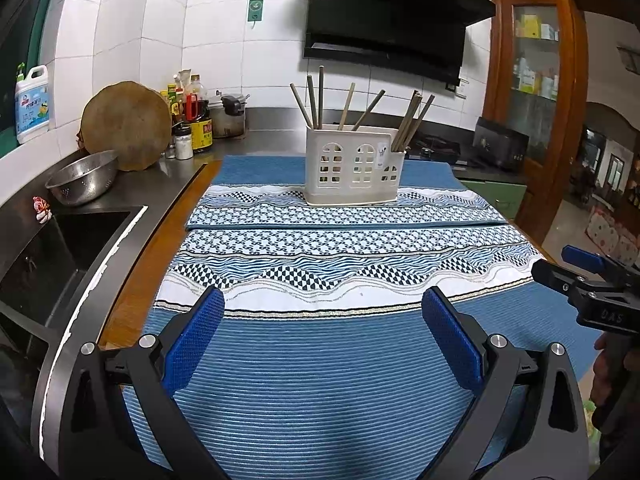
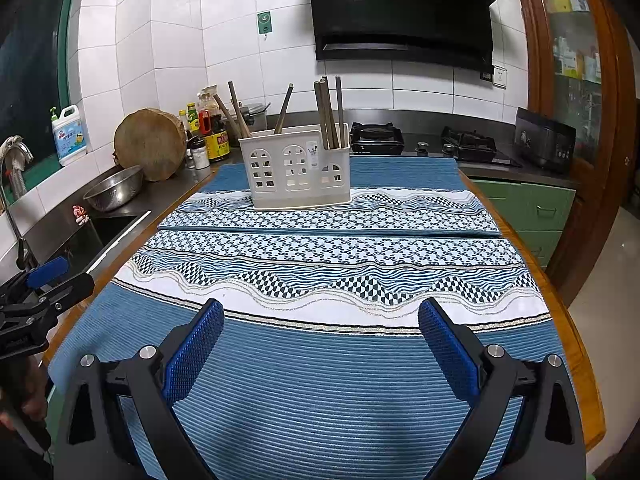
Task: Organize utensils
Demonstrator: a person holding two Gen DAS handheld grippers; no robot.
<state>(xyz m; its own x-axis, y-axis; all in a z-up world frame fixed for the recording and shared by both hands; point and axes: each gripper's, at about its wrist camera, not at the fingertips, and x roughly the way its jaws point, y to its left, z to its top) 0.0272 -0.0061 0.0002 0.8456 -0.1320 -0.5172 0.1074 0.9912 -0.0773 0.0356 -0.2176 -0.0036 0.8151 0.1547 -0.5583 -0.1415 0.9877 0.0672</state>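
Both black tongs with blue pads, left and right, hover spread and empty at lower frame. At upper centre, brown wooden chopsticks stand scattered across the white plastic holder's compartments: sorted already or awaiting regrouping, I can't tell.

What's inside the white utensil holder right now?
The white utensil holder has wooden chopsticks standing in it, spread across its compartments, their tops leaning in different directions. Their lower ends are mostly hidden by its walls, so I can't tell whether anything else lies inside.

Chopsticks upright in holder
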